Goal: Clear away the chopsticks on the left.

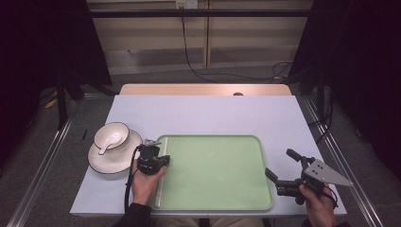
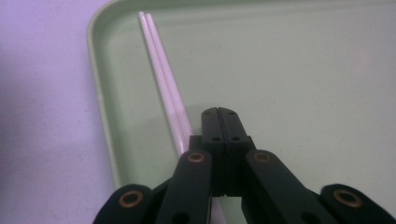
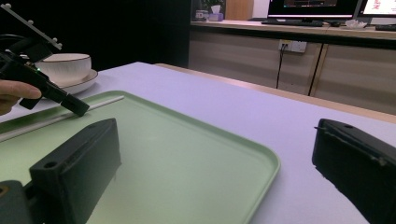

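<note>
The pair of white slender chopsticks point(image 2: 163, 74) lies along the left edge inside the pale green rectangular plastic tray point(image 1: 265, 189), so that placement looks done, while the white ceramic bowl point(image 1: 111, 135) with its white spoon point(image 1: 105, 147) sits on a white saucer point(image 1: 97, 163) left of the tray on the surface. The left gripper point(image 2: 222, 113) hovers just right of the chopsticks, fingers fully closed and holding nothing. The right gripper point(image 1: 280, 165) rests at the tray's near right corner, fingers wide apart and empty.

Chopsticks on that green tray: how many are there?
2. The chopsticks lie side by side, touching, along the tray's left edge, right beside the closed left gripper. Their near ends are hidden under that gripper.
</note>
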A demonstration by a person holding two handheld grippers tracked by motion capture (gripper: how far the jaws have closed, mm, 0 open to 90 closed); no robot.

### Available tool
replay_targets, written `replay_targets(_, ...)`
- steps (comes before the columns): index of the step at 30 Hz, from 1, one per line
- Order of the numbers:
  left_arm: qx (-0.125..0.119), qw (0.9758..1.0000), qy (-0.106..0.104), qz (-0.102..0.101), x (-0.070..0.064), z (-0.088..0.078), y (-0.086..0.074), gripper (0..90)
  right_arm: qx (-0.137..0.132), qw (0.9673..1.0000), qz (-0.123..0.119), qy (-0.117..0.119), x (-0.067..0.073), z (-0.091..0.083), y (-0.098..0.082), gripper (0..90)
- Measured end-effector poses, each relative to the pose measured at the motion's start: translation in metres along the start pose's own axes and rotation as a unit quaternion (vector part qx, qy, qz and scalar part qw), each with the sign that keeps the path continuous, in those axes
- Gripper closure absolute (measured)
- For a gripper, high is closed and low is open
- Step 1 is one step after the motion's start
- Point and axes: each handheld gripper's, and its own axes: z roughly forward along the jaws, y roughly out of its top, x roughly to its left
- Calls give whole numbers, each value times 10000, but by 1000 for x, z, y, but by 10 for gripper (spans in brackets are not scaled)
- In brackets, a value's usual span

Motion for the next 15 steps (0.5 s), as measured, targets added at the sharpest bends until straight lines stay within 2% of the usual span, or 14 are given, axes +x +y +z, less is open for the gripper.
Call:
replay_targets(1, -21, 10000, 2, 34, 0, 0, 0, 900, -7, 10000, -6, 0, 0, 0, 0, 6)
replay_targets(3, -136, 9995, -133, 245, -1, -1, -1, 900, -4, 10000, 12, -17, 0, 0, 0, 6)
replay_targets(5, -226, 9989, -242, 328, -3, -2, 0, 900, -16, 10000, 4, -26, 0, 1, 0, 7)
replay_targets(7, -328, 9971, -673, 165, -1, -4, 1, 843, -25, 10000, 3, -8, 0, 1, 0, 7)
replay_targets(8, -368, 9969, -663, 211, -1, -6, 2, 823, -13, 10000, 20, -27, 0, 1, 0, 6)
replay_targets(9, -364, 9964, -740, 196, 0, -7, 4, 783, -10, 10000, 25, -31, 0, 0, 0, 6)
replay_targets(10, -367, 9957, -849, 69, 0, -6, 4, 732, -13, 10000, 25, -31, 0, 0, 0, 7)
replay_targets(11, -297, 9968, -733, 121, 0, -8, 7, 686, -16, 10000, 26, -30, 0, 0, 0, 6)
replay_targets(12, -313, 9975, -577, 265, -1, -9, 9, 621, -15, 10000, 25, -28, 0, 0, 0, 6)
replay_targets(14, -438, 9963, -695, 250, -1, -12, 13, 529, -28, 10000, 31, -33, 0, 1, 1, 6)
replay_targets(15, -426, 9964, -635, 352, 0, -14, 15, 467, -28, 10000, 15, -3, 0, 1, 1, 6)
